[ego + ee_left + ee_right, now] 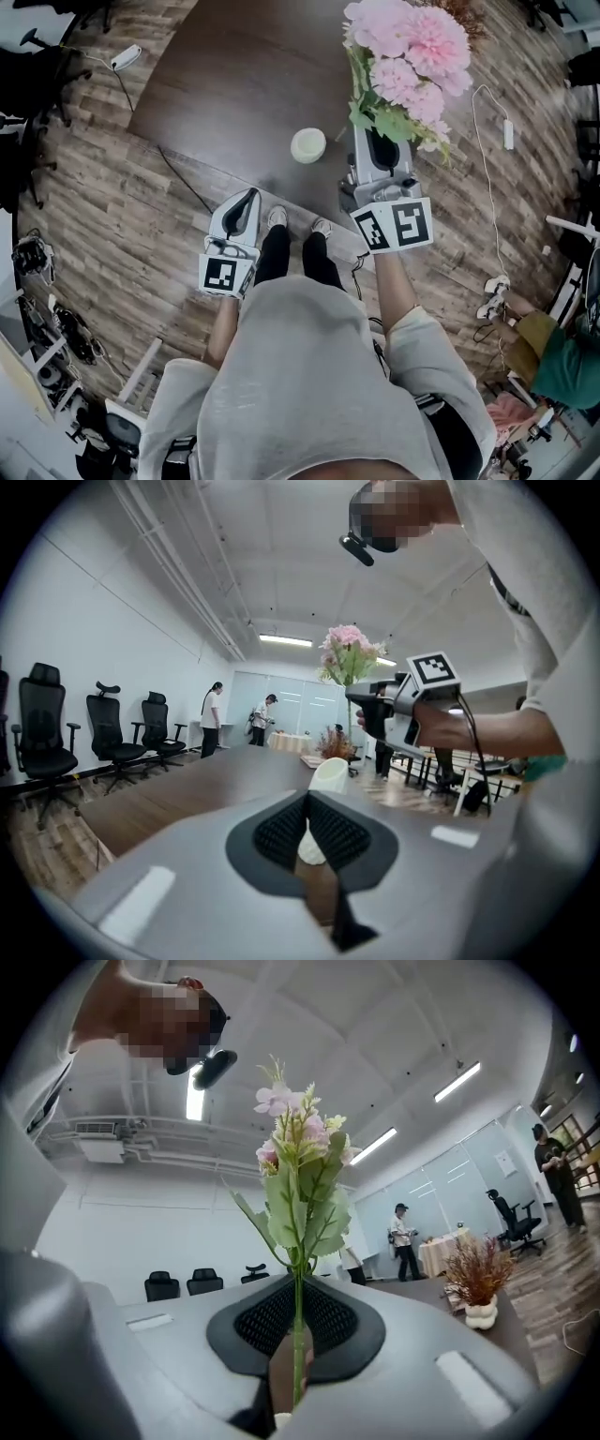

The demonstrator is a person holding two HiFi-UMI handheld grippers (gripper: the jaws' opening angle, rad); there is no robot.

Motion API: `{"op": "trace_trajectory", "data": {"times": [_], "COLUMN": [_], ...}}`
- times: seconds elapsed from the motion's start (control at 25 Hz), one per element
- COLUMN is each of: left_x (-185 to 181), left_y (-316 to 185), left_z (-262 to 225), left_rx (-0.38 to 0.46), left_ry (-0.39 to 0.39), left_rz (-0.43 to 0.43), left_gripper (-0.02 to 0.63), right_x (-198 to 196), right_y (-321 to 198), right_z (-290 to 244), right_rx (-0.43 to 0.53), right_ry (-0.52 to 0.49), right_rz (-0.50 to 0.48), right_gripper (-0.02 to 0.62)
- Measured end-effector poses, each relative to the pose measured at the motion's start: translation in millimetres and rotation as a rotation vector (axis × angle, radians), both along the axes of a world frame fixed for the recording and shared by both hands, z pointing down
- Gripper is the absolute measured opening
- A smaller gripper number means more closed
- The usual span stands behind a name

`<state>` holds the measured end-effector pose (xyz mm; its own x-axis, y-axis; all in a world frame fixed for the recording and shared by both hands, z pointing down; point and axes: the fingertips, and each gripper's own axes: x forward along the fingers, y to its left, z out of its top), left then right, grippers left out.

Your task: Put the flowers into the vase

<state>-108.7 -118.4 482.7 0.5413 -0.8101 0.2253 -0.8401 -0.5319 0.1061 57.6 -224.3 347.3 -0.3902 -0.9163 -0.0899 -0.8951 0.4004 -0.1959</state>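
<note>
Between your right gripper's (298,1288) jaws the flowers' (300,1176) stem is clamped tight, with the blooms upright above it. Off to its left, ahead of your left gripper (307,803) — jaws drawn together on nothing — the vase (308,145) stands on the table (234,84), no flowers in it yet. The pickup looks done — carrying the stem over and lowering it in are left.

Pink flowers (408,56) aloft; vase (308,145) probably upright
</note>
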Motion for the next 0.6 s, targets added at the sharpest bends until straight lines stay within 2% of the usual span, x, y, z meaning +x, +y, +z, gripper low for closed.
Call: {"op": "trace_trajectory", "data": {"times": [0.2,0.4,0.6], "left_x": [4.8,-18.3,-25.2], "left_y": [12.5,4.9,10.6], "left_z": [-2.8,4.7,14.1], "left_rx": [0.010,-0.018,-0.037], "left_ry": [-0.003,-0.003,-0.006], "left_rz": [-0.028,-0.047,-0.039], "left_gripper": [0.011,0.011,0.011], "right_x": [-8.9,-36.9,-50.7], "right_y": [2.7,-10.4,-2.7], "right_z": [-8.3,12.3,35.6], "right_rx": [0.032,-0.002,-0.020], "right_ry": [-0.013,-0.019,-0.026], "right_rz": [-0.049,-0.081,-0.098], "right_gripper": [0.021,0.021,0.021]}}
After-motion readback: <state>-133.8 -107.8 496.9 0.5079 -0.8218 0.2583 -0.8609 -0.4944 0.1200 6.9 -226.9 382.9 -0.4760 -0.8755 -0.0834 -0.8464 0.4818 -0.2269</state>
